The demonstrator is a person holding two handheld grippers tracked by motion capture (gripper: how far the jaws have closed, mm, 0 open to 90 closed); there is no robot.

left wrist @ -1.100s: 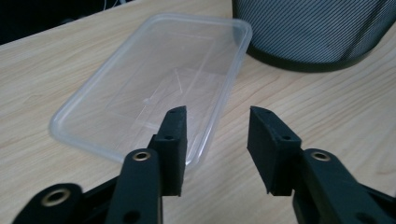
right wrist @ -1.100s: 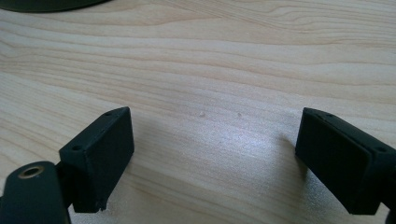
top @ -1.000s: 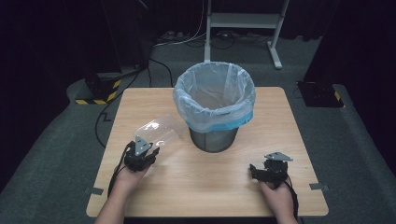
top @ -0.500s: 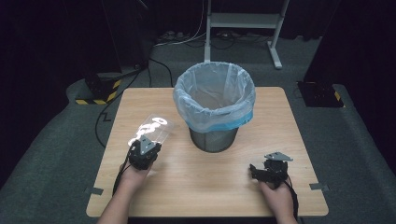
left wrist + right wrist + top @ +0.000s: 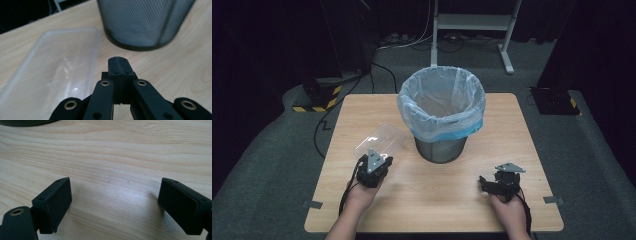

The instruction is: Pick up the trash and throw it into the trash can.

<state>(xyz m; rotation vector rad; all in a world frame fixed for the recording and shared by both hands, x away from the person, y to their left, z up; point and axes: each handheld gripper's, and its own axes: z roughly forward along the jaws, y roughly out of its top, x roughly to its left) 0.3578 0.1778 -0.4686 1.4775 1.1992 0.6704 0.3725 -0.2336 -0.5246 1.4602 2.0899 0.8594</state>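
Observation:
A clear plastic container (image 5: 379, 140) lies flat on the wooden table (image 5: 532, 150), left of the mesh waste bin (image 5: 441, 150) with its plastic liner. My left gripper (image 5: 376, 161) sits just behind the container's near end. In the left gripper view its jaws (image 5: 118, 61) are pressed together with nothing seen between them. The container (image 5: 57, 62) lies to their left and the bin (image 5: 145, 22) stands ahead. My right gripper (image 5: 488, 183) rests low on the table's right front. Its jaws stand wide apart over bare wood (image 5: 113, 202).
The bin stands mid-table, between the two hands. A white stand (image 5: 472, 22) and cables (image 5: 412, 40) are on the floor behind the table. A black box with yellow stripes (image 5: 319, 97) sits off the table's left rear corner.
The left hand has shifted slightly right and nearer. The container, which glinted as if tilted half a second ago, now lies flat. The right gripper has not moved.

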